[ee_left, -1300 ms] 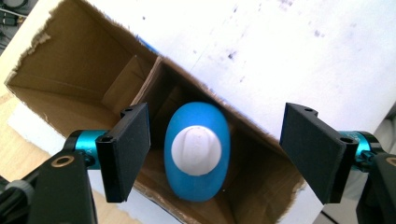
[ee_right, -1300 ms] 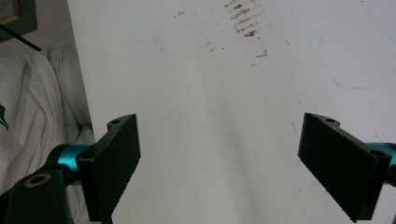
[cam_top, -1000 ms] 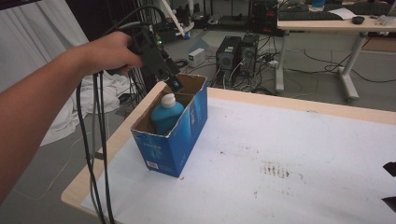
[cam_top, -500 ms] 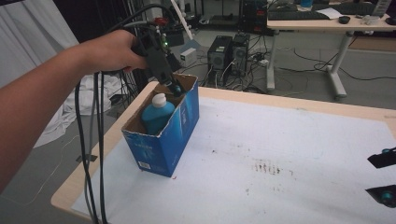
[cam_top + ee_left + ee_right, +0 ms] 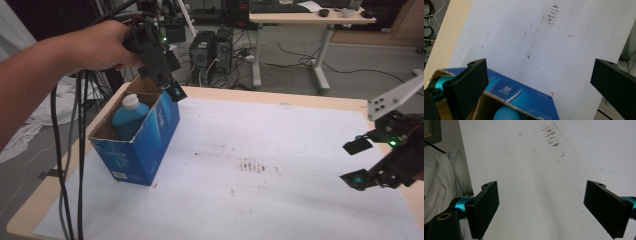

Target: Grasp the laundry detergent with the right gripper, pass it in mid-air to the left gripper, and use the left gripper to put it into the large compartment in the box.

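Note:
A blue cardboard box point(image 5: 150, 145) stands open-topped on the left of the table, with a blue bottle point(image 5: 127, 120) with a white cap upright inside it. A hand holds my left gripper point(image 5: 172, 87) just above the box's far right rim, clear of the bottle. Its jaws have just been opening and stand wide with nothing gripped. In the left gripper view point(image 5: 540, 67) the box point(image 5: 524, 95) and the bottle's top point(image 5: 505, 113) lie below the jaws. My right gripper point(image 5: 357, 163) hovers open and empty over the table's right edge; between its jaws point(image 5: 541, 195) is bare white sheet.
A white sheet point(image 5: 280, 200) covers the wooden table point(image 5: 325, 100), with dark smudges point(image 5: 252, 166) near its middle. Black cables point(image 5: 80, 165) hang from the left gripper past the table's left edge. Desks, computers and floor cables lie beyond the far edge.
The left gripper has let go of the bottle, opened, and risen out of the box to its far right rim. The bottle stays in the box. The right gripper has kept still.

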`<state>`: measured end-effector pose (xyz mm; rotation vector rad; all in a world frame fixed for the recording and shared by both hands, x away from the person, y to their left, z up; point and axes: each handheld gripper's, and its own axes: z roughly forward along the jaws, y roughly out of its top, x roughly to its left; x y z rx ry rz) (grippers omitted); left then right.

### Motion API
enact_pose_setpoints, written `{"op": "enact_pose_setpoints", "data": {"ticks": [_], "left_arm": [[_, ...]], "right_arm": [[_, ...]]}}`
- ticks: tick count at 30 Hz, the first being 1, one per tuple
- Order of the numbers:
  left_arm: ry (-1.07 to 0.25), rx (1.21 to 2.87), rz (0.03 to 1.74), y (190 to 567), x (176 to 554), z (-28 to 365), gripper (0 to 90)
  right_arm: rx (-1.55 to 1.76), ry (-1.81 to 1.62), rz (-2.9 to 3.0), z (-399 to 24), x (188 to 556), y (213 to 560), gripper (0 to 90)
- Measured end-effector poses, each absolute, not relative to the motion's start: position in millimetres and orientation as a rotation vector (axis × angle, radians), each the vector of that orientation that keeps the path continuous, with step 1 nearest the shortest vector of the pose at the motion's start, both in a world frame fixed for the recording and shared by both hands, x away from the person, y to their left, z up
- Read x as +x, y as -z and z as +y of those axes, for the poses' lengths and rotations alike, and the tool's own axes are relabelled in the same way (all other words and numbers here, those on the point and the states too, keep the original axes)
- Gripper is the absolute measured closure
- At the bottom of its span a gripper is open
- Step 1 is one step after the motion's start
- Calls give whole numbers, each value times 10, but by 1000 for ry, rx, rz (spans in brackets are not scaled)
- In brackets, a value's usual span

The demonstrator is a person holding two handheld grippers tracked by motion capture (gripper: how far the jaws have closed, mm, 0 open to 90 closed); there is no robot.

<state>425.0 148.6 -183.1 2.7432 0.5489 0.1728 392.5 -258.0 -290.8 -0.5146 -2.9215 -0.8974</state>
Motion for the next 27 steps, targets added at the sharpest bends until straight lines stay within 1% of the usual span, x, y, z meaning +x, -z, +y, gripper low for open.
{"op": "enact_pose_setpoints", "data": {"ticks": [3,5,15,21,27], "left_arm": [[-160,2749,517,1853,4268,1383,16],[-141,2756,489,1901,4297,1252,16],[-61,2788,373,2157,4371,836,16],[-13,2817,330,2365,4401,651,16],[18,2842,310,2536,4411,551,16]], "right_arm": [[-511,897,-2922,-2567,3927,2900,125],[-504,889,-2923,-2551,3936,2891,125],[-507,868,-2927,-2516,3936,2885,125],[-514,847,-2932,-2486,3936,2889,125],[-517,835,-2935,-2451,3940,2895,125]]}}
